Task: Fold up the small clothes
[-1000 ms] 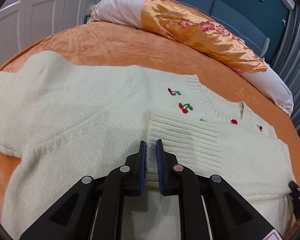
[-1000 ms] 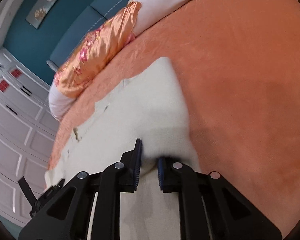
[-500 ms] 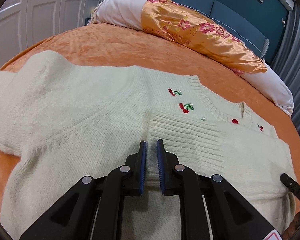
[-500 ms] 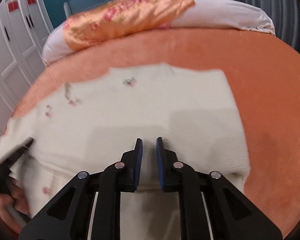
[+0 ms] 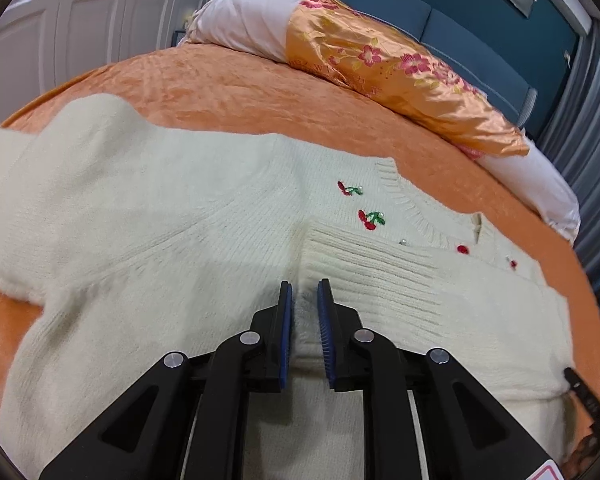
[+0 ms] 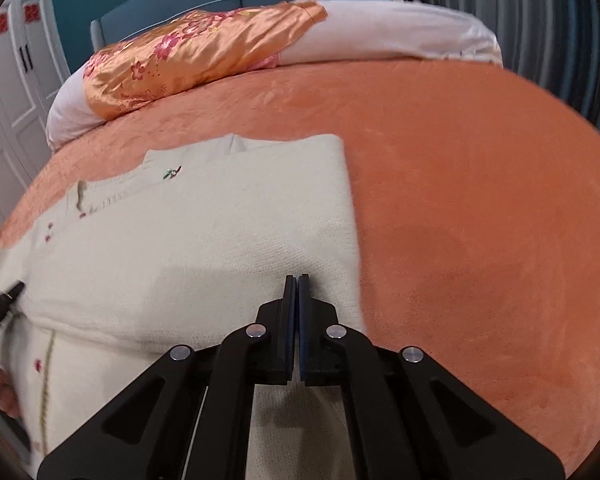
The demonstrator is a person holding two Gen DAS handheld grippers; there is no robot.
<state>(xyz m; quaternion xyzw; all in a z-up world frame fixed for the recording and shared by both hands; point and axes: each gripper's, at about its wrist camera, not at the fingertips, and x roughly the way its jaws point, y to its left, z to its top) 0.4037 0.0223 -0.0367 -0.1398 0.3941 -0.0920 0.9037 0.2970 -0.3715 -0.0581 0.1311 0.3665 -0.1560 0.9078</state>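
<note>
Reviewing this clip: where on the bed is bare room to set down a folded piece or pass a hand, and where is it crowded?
Free: the orange bedspread right of the cream sweater, and the strip between the sweater and the floral pillow. Crowded: the near middle, where the sweater spreads under the left gripper and the shut right gripper.

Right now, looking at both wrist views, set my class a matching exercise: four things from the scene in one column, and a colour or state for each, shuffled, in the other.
Things:
1. sweater
2. bedspread
3. right hand-held gripper
4. headboard

Descriptions:
A. dark teal
B. orange
C. cream knit with embroidered cherries
D. jaws fully shut, nothing between them

Pairs: 1-C, 2-B, 3-D, 4-A
</note>
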